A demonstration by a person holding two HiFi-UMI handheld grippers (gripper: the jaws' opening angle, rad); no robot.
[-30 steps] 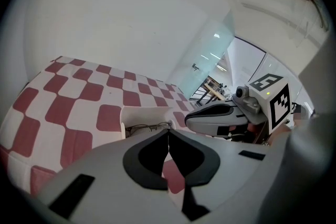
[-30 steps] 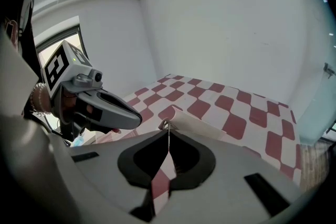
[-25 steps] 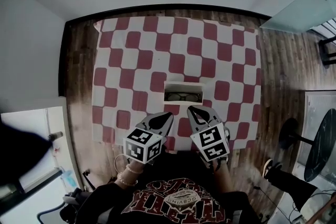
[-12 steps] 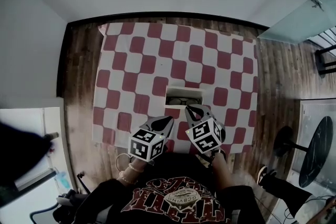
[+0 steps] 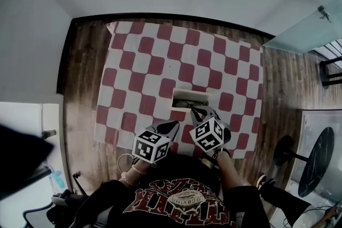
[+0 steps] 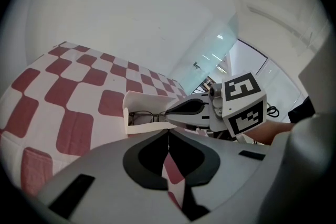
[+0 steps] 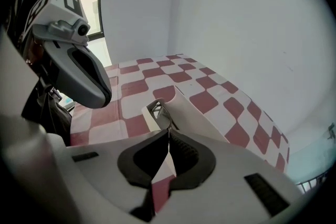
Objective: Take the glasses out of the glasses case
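A white glasses case (image 5: 191,99) lies open on the red-and-white checked tablecloth (image 5: 149,72), with dark-framed glasses (image 5: 187,104) inside. The glasses (image 6: 140,117) also show in the left gripper view within the case (image 6: 142,107), and the glasses (image 7: 159,111) show at the case's (image 7: 186,110) near end in the right gripper view. My left gripper (image 5: 170,126) is shut and empty, a little short of the case on its near left. My right gripper (image 5: 198,113) is shut and empty, its tips at the case's near edge.
The checked table (image 5: 235,131) stands on a dark wooden floor (image 5: 83,77) against a white wall. A round black table (image 5: 315,160) is at the far right. The person's patterned shirt (image 5: 176,200) fills the bottom of the head view.
The head view has shifted, so the table sits slightly further right and lower. Both grippers stay shut near the case, and the right one has edged closer to it.
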